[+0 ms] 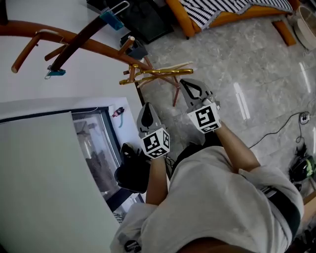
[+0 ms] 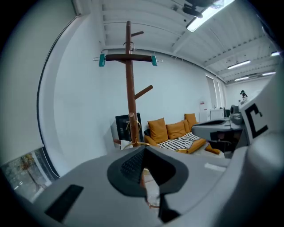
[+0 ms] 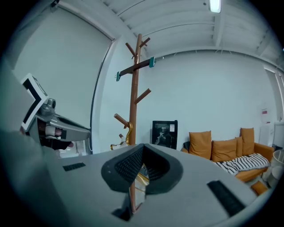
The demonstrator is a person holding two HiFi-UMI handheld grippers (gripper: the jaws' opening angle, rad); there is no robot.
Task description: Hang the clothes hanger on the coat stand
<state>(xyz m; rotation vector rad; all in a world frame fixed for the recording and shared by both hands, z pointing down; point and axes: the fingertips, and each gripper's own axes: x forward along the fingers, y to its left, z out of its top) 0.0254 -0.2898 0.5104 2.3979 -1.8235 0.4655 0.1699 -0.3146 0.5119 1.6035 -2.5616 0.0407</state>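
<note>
My left gripper (image 1: 146,111) and right gripper (image 1: 190,85) were closed, empty; hanger (image 1: 158,72) hung ahead on stand (image 1: 98,47); straight retreat seemed safest

It looks like a lounge corner of an office or studio: an orange sofa (image 3: 224,153) with a striped blanket (image 1: 217,10), a wooden coat stand (image 3: 134,97) against bare white walls (image 3: 213,88), a polished stone floor (image 1: 247,64), and strip lights (image 2: 206,15) on a beamed ceiling (image 2: 146,22).
</note>
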